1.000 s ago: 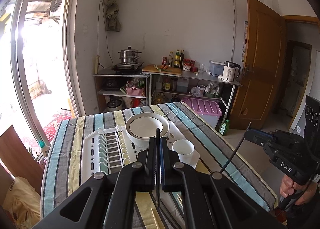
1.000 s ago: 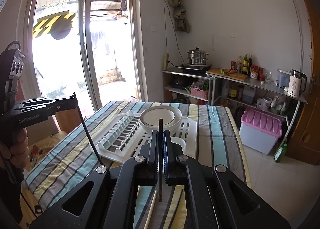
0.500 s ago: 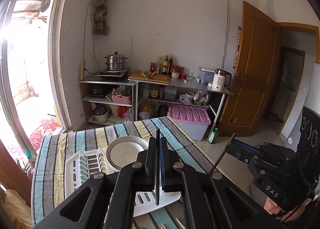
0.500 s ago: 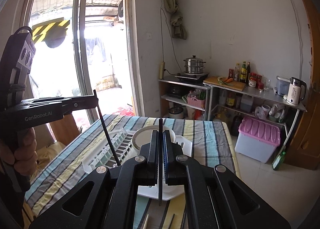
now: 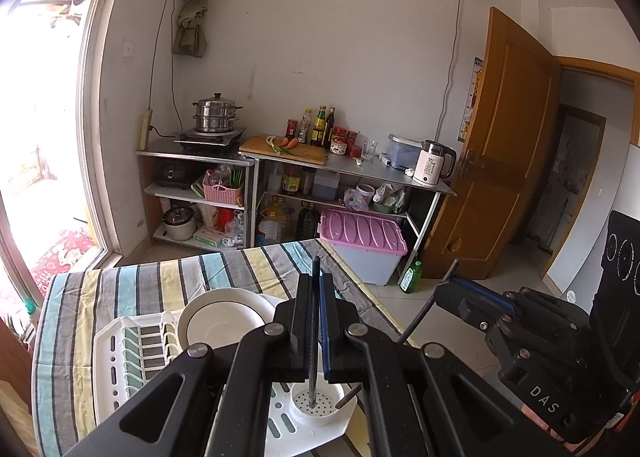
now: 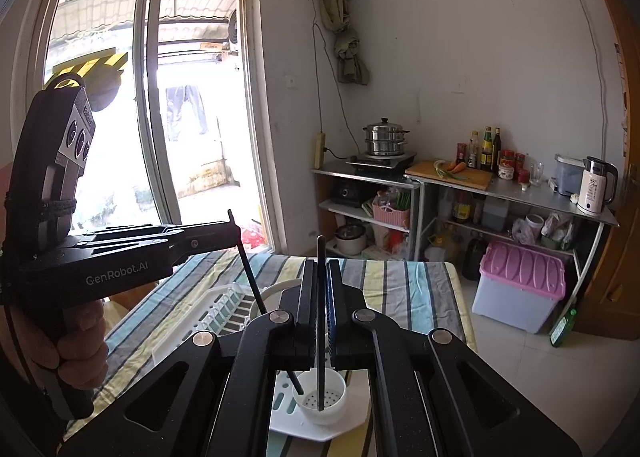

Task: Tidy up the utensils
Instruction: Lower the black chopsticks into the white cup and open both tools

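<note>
- Left black two-finger gripper (image 5: 315, 321) was clamped on a thin dark chopstick (image 5: 314, 341); stick upright, lower tip inside the small white perforated utensil cup (image 5: 316, 403).
- Right black two-finger gripper (image 6: 319, 309) was clamped on a second thin dark chopstick (image 6: 320, 321); lower tip also down in the same cup (image 6: 322, 397).
- In the left view, the right-hand stick (image 5: 420, 317) slanted down toward the cup rim, behind the left gripper's body.
- In the right view, the left-hand stick (image 6: 250, 269) slanted into the cup beside the right one.
- Cup sat at a near corner of the white plastic dish rack (image 5: 116, 361) on the striped tablecloth (image 5: 132, 289).
- White round bowl with dark rim line (image 5: 224, 321) rested in the rack, behind the cup.
- A hand (image 6: 80, 349) gripped the left gripper's handle.
</note>
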Available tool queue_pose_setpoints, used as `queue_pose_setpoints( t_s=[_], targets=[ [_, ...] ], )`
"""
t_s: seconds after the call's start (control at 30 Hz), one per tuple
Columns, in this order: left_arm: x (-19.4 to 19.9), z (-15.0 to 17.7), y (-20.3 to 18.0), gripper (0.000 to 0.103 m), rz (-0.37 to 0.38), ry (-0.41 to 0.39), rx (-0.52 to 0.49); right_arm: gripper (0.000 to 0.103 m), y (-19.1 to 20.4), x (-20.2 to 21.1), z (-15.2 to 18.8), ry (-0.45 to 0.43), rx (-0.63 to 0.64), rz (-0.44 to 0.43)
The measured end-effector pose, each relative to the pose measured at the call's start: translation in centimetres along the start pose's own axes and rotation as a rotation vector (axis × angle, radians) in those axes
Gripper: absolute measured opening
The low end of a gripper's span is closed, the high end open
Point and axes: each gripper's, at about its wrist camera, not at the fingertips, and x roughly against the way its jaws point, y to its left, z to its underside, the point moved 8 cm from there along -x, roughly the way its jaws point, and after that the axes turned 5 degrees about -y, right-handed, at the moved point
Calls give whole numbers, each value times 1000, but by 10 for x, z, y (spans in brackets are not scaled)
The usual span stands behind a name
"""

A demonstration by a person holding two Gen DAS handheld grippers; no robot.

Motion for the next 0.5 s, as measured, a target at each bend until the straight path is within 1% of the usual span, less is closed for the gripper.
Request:
queue_pose_setpoints(
  t_s=[0.27, 0.5],
  targets=[
    [-36, 29, 19, 3, 23, 58, 69, 4, -8, -29, 24, 58, -40, -12],
    [-53, 50, 37, 3, 6, 89, 104, 4, -20, -42, 45, 102, -70, -6]
  ],
)
